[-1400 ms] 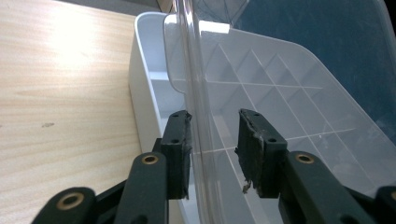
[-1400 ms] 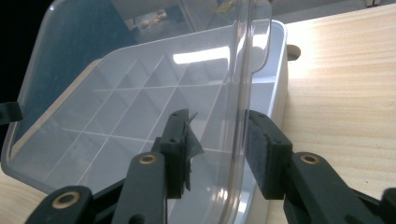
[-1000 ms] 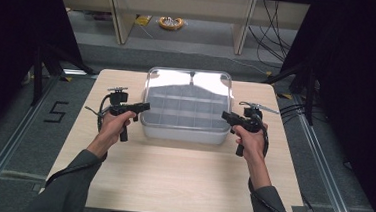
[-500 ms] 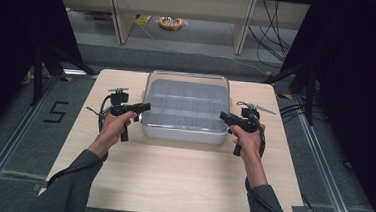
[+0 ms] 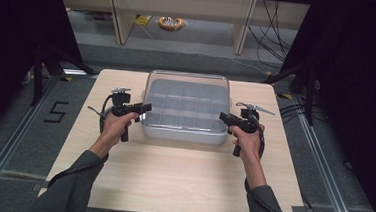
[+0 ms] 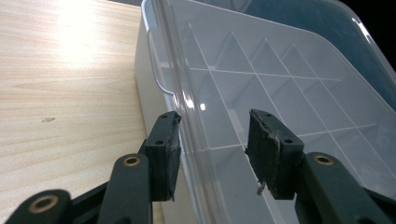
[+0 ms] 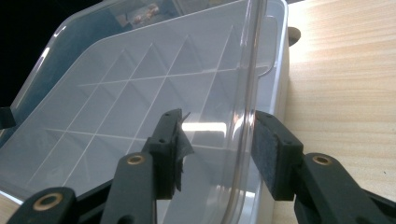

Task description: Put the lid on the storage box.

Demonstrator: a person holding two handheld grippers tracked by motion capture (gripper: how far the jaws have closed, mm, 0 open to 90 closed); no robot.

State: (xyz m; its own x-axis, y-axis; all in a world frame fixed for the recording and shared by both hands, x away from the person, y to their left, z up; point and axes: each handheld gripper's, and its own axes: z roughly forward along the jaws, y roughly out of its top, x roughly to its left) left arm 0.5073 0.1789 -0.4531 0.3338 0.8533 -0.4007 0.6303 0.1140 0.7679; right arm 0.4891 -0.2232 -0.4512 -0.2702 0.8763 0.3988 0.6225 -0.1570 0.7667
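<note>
Two grippers flank a clear plastic compartment box (image 5: 186,108) that sits at the middle of the wooden table (image 5: 171,180), toward its far edge. On the left, the left gripper (image 5: 145,106) has its jaws spread apart astride the edge of the transparent lid (image 6: 280,70), one pad outside the box wall, the other over the lid, neither visibly pressing. On the right, the right gripper (image 5: 224,117) stands the same way, jaws parted around the opposite lid rim. The lid looks seated flat on the box, so the closing appears done, and what seems left is to draw both grippers clear. A second ago the lid stood raised at the near side, catching glare; half a second ago it was already down, and the grippers have barely shifted since.
</note>
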